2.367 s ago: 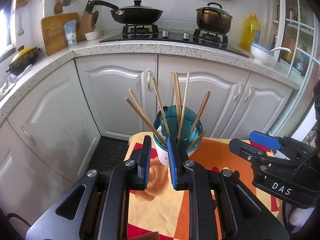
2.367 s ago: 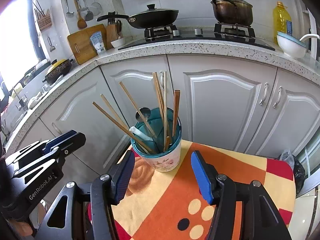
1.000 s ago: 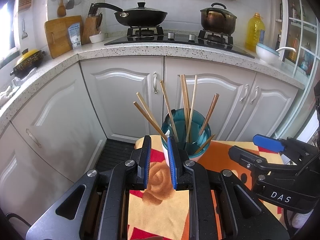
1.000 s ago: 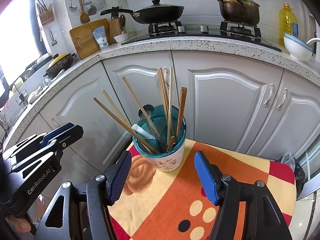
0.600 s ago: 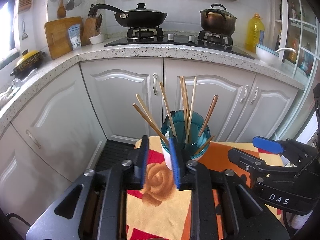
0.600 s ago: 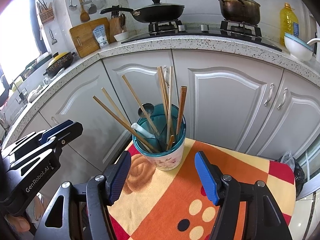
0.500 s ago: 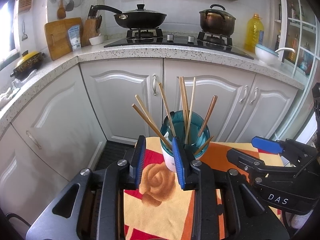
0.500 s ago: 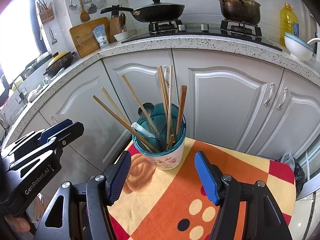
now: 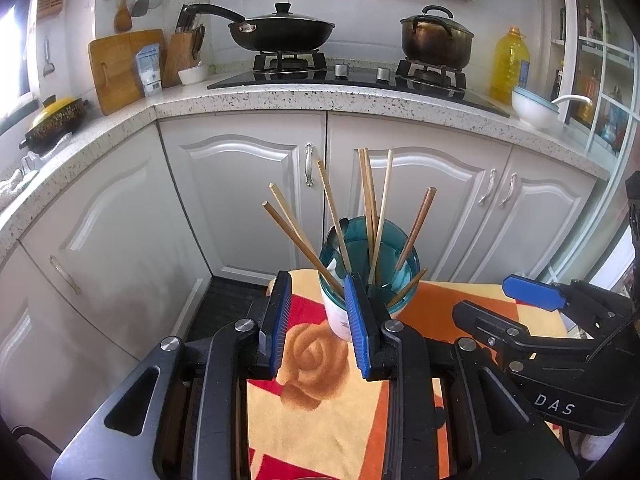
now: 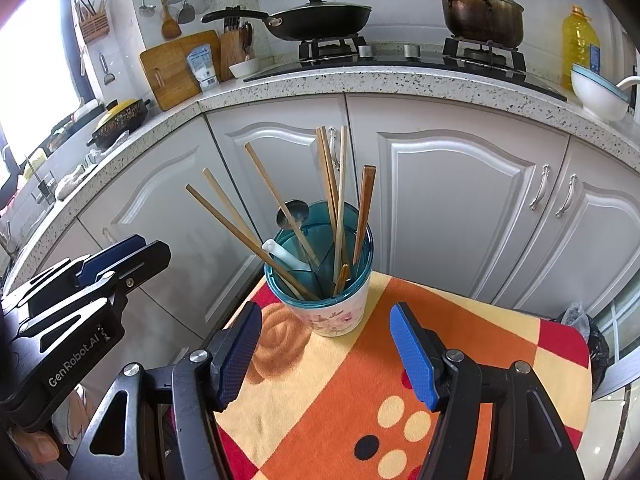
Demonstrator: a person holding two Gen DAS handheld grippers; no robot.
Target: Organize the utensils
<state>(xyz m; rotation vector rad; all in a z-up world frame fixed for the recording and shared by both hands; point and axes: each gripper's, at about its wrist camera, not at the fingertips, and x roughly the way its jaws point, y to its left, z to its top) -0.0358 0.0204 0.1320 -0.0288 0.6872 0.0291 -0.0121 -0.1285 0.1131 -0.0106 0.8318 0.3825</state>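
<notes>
A white floral cup with a teal insert (image 9: 370, 280) (image 10: 326, 292) stands at the far edge of a small table under an orange, red and yellow cloth (image 10: 360, 384). Several wooden chopsticks (image 10: 336, 200), a metal spoon (image 10: 292, 214) and a white utensil (image 10: 280, 254) stand in it. My left gripper (image 9: 318, 328) is open and empty, just short of the cup on its left side. My right gripper (image 10: 326, 356) is open wide and empty, just short of the cup. Each gripper shows in the other's view: the right one (image 9: 532, 298) and the left one (image 10: 108, 258).
White cabinet doors (image 9: 248, 192) stand right behind the table under a speckled counter (image 10: 360, 76). A pan (image 9: 280, 32), a pot (image 9: 436, 40), an oil bottle (image 9: 510, 64) and a bowl (image 10: 598, 92) sit on the counter. The floor drops off left of the table.
My left gripper's jaws have opened from nearly shut to a wider gap. Both grippers have drawn back a little from the cup. The right gripper has stayed open.
</notes>
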